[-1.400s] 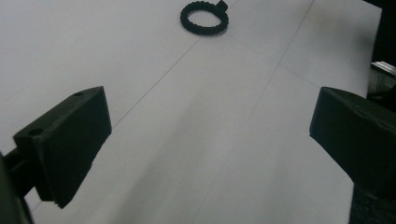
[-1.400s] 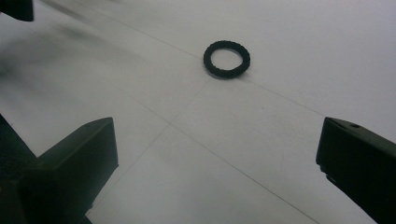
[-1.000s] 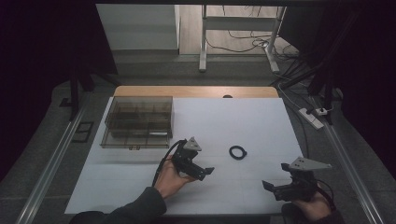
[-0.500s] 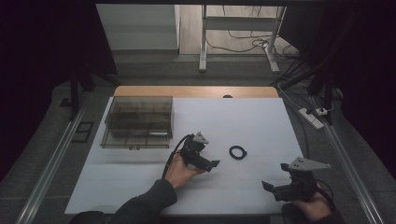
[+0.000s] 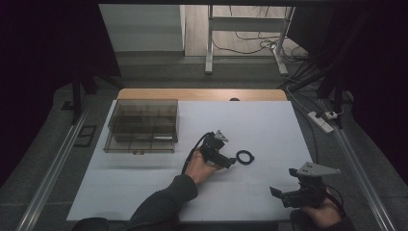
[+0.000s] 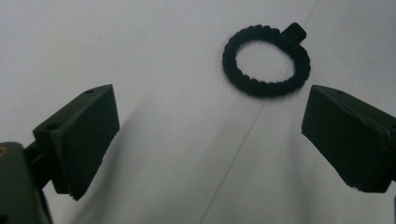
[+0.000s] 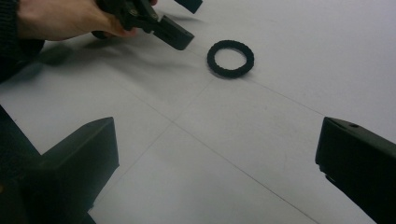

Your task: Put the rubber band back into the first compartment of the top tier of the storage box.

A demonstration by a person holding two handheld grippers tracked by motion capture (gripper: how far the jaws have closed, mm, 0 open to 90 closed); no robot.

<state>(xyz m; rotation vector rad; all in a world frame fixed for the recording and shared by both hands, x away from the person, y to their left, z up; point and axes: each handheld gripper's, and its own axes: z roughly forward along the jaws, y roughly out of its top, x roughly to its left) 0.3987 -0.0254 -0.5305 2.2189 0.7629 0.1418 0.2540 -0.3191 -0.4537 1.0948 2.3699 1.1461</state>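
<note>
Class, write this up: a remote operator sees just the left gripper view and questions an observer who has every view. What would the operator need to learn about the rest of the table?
Operator: My left gripper has open jaws that have just been closing a little, with nothing between them. The black ring lies just ahead. What else is on the table?
Observer: A clear compartment box stands toward the far left, well apart from the ring.
Operator: Where is the other gripper?
Observer: The right gripper is at the near right edge. Its jaws are open and empty, and they point toward the ring from a distance.
</note>
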